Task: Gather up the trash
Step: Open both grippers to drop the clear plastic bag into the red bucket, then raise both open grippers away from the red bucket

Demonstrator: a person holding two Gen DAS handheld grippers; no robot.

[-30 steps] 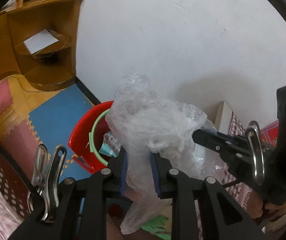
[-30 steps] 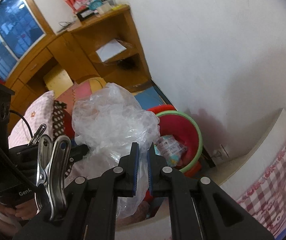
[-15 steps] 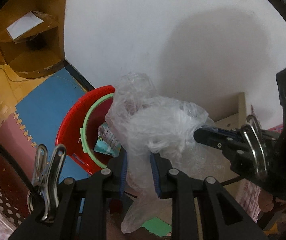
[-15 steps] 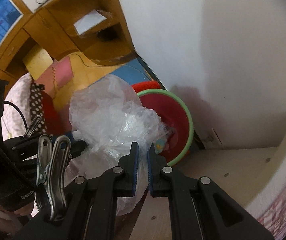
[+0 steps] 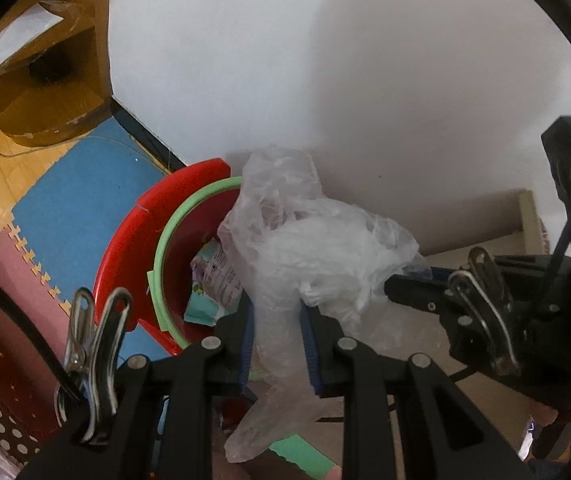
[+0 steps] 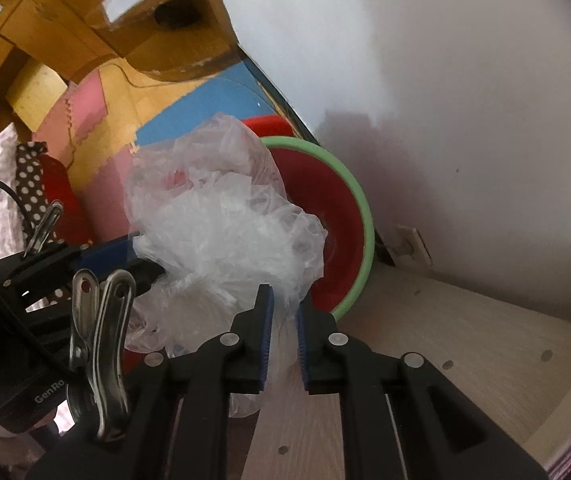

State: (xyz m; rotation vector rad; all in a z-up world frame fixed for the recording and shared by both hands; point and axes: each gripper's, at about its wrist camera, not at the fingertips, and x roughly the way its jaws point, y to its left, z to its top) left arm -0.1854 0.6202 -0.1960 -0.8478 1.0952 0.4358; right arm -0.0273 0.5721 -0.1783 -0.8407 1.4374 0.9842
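Note:
A crumpled clear plastic bag (image 5: 305, 248) hangs between both grippers, just over the rim of a red bin with a green ring (image 5: 161, 248). My left gripper (image 5: 277, 340) is shut on the bag's lower part. The right gripper (image 5: 397, 288) reaches in from the right and meets the bag's side. In the right wrist view the bag (image 6: 221, 216) fills the gap of my right gripper (image 6: 283, 312), whose jaws are opening slightly while the film stays between the pads. The left gripper (image 6: 141, 256) grips it from the left. A printed wrapper (image 5: 213, 280) lies inside the bin (image 6: 361, 216).
The bin stands in a corner against a white wall (image 5: 365, 80). A pale wooden board (image 6: 465, 340) lies right of it. Blue and pink foam mats (image 5: 77, 184) cover the floor, with a wooden shelf unit (image 5: 37, 92) behind. Polka-dot fabric (image 6: 29, 184) is at left.
Both grippers have sunk with the bag toward the bin, which now looks larger and closer. The right gripper's jaws stand slightly wider apart than before.

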